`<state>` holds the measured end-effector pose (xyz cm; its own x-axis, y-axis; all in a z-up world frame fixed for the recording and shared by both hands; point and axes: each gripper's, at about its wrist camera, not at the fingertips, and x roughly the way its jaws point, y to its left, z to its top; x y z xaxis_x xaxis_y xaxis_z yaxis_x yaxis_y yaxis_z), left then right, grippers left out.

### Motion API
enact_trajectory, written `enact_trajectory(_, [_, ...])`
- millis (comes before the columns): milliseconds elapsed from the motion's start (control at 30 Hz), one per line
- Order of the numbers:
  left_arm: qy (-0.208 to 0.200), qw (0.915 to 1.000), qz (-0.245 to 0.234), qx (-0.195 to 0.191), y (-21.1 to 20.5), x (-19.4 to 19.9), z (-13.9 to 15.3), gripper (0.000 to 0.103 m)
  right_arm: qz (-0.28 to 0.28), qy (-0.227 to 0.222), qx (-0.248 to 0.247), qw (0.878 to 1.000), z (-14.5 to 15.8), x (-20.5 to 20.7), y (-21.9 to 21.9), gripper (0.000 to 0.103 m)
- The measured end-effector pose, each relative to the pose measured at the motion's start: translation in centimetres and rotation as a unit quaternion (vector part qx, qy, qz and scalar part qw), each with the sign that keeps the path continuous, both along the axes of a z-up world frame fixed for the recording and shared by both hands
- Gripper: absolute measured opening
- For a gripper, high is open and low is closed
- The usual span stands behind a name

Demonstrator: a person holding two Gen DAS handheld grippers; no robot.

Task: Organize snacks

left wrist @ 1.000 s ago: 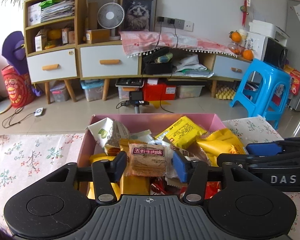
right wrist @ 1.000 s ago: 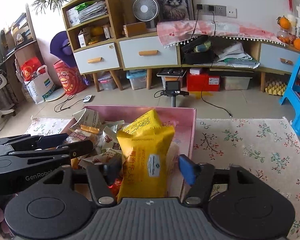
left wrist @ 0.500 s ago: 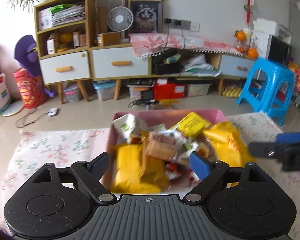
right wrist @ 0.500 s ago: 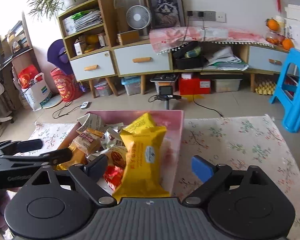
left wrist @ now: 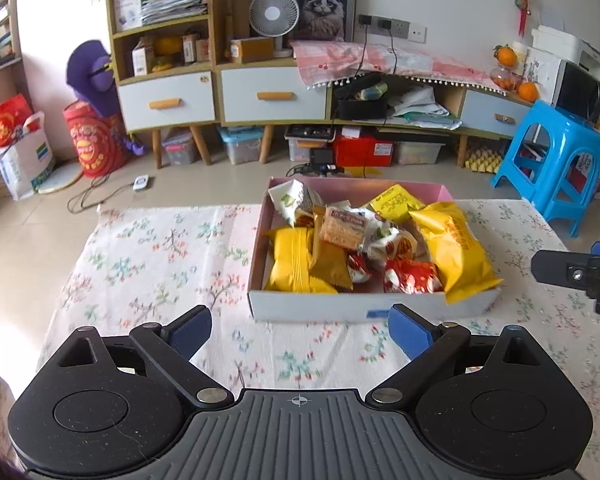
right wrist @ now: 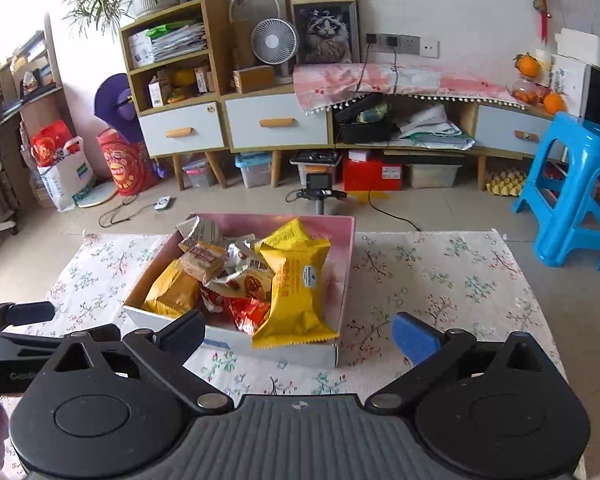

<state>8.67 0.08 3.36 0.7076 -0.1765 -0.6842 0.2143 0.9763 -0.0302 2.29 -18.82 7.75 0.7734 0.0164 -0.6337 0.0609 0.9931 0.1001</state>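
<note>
2 grippers hover over the floral cloth [left wrist: 156, 264], near side of the box [left wrist: 364, 308]. Left gripper [left wrist: 300, 334] and right gripper [right wrist: 300, 334]: jaws opening wide, nothing between them. Snack packets [right wrist: 296, 280] lie piled inside the box.

The room is evenly lit by soft daylight, and the upper left corner of both views is blown out to white. Straight lines are bent near the edges, corners are darkened, and only faint shadows are cast.
</note>
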Motion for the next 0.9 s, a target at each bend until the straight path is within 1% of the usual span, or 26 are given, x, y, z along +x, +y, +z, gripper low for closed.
enact_trajectory(100, [0.010, 0.9999, 0.006, -0.012, 0.2, -1.0, 0.7, 0.096, 0.000, 0.009, 0.001, 1.000, 0.3, -0.6, 0.6, 0.091])
enact_trajectory(200, [0.004, 0.9999, 0.002, -0.016, 0.3, -1.9, 1.8, 0.097, 0.007, 0.013, -0.001, 1.000, 0.5, -1.2, 1.4, 0.091])
enact_trajectory(267, [-0.004, 0.9998, 0.008, -0.020, 0.7, -2.6, 2.5, 0.101, 0.009, 0.014, -0.004, 1.000, 0.6, -1.7, 1.9, 0.092])
enact_trajectory(300, [-0.008, 0.9997, 0.013, -0.020, 0.9, -2.9, 2.7, 0.102, 0.011, 0.016, -0.005, 1.000, 0.6, -2.0, 2.0, 0.093])
enact_trajectory(400, [-0.010, 0.9996, 0.025, -0.008, 1.4, -3.2, 3.2, 0.102, 0.011, 0.024, 0.007, 1.000, 0.5, -2.4, 2.3, 0.093])
enact_trajectory(467, [-0.009, 0.9994, 0.034, -0.001, 1.7, -3.2, 3.3, 0.103, 0.011, 0.030, 0.011, 0.999, 0.3, -2.6, 2.6, 0.093])
enact_trajectory(533, [-0.003, 0.9991, 0.043, -0.004, 2.1, -3.0, 3.4, 0.103, 0.009, 0.029, 0.013, 0.999, 0.3, -2.6, 2.7, 0.093])
enact_trajectory(700, [0.031, 0.9976, 0.062, -0.008, 2.6, -2.4, 2.8, 0.103, -0.011, 0.027, 0.025, 0.999, 0.3, -2.4, 2.6, 0.093])
enact_trajectory(900, [0.032, 0.9974, 0.065, -0.006, 2.6, -2.7, 2.6, 0.103, -0.022, 0.038, 0.035, 0.998, -0.2, -2.2, 2.4, 0.093])
